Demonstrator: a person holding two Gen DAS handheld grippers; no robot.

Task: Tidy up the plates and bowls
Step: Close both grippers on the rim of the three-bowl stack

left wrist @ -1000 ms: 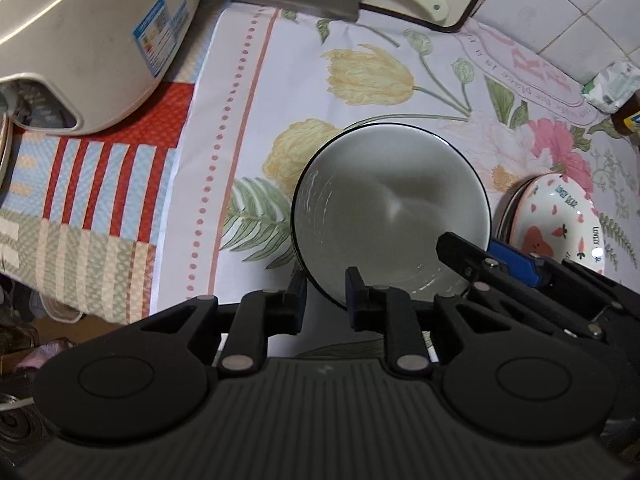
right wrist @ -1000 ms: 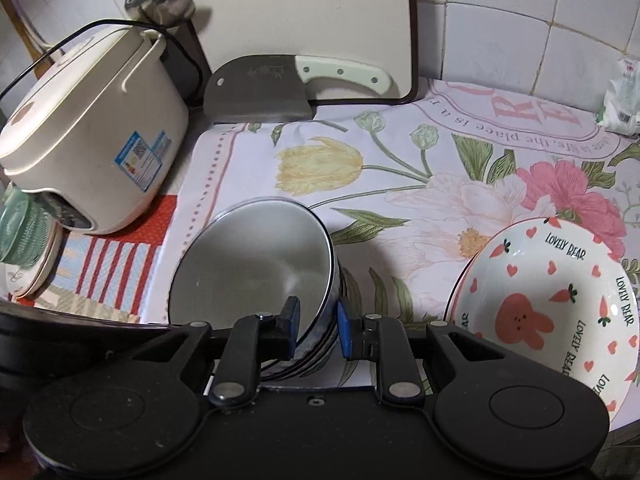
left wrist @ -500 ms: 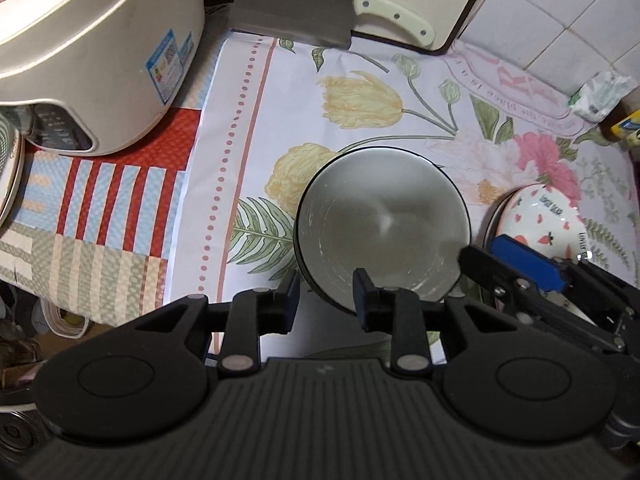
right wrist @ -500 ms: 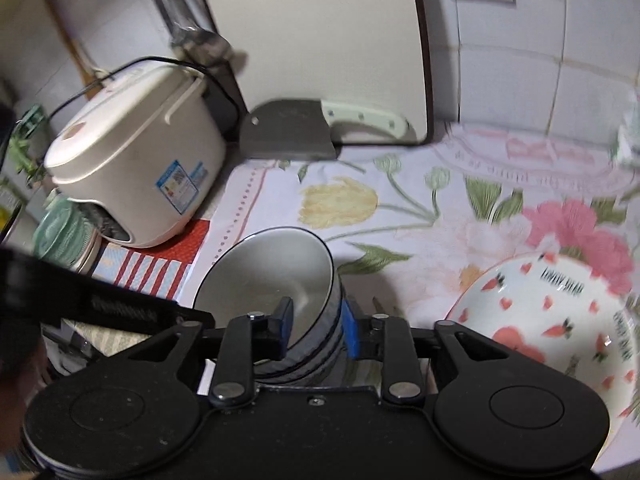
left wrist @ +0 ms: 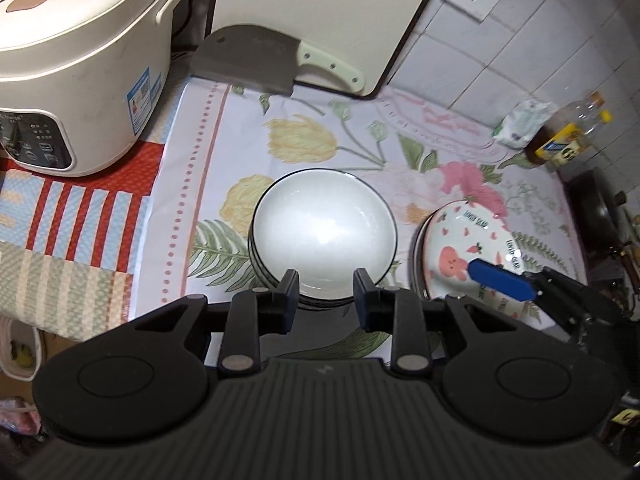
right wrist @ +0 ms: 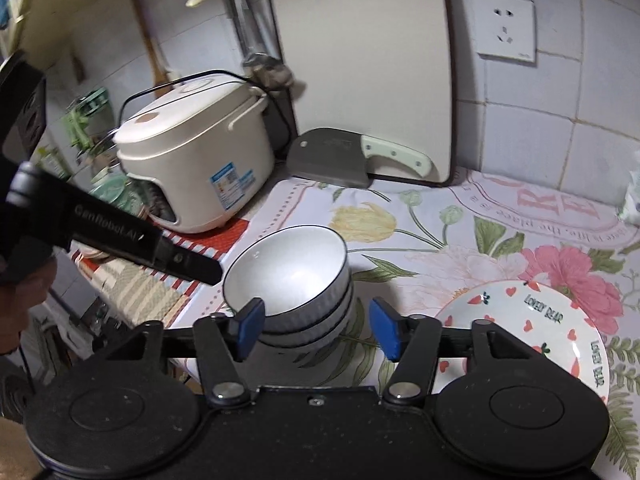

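Here, left wrist view, left gripper [left wrist: 325,294] jaws parted and empty at the 6 o'clock rim of the stacked white bowls [left wrist: 324,236], bear plate [left wrist: 468,256] at 3 o'clock, right wrist view, right gripper [right wrist: 316,326] jaws just opened wide, straddling the bowl stack untouched, rice cooker [right wrist: 192,164] at 10 o'clock

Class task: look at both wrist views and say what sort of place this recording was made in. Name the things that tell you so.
Most likely a home kitchen counter. A rice cooker stands by the tiled wall, a cleaver leans against a cutting board, and stacked bowls sit on a floral cloth.
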